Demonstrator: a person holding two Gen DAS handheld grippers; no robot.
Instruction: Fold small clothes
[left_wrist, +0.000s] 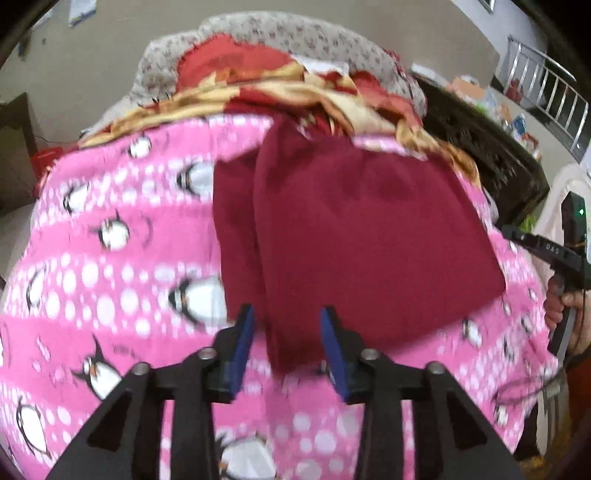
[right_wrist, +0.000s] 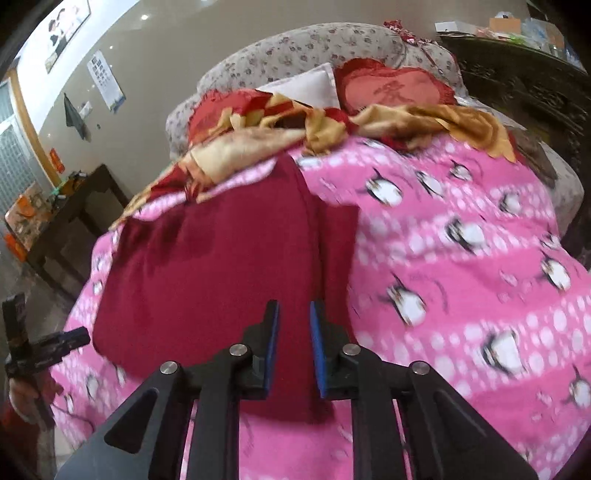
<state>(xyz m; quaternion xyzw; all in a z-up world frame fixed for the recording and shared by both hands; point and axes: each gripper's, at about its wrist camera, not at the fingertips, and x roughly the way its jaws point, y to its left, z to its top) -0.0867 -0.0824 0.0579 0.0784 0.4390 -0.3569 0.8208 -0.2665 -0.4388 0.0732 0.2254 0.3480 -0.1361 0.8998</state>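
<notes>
We see both grippers, left (left_wrist: 287, 325) and right (right_wrist: 293, 325), parted and empty over the maroon garment (left_wrist: 354, 236); "DAS" legible on a gripper body.

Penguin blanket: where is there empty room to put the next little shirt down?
Bare penguin blanket lies free beside the dark red garment, on its right in the right wrist view. The back is crowded by the crumpled red-and-gold cloth and pillows.

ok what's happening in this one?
A person with two handheld grippers is folding a dark red garment on a pink penguin blanket. It lies partly folded, one layer over another. The left gripper and right gripper are both open above its near edge, gripping nothing.
</notes>
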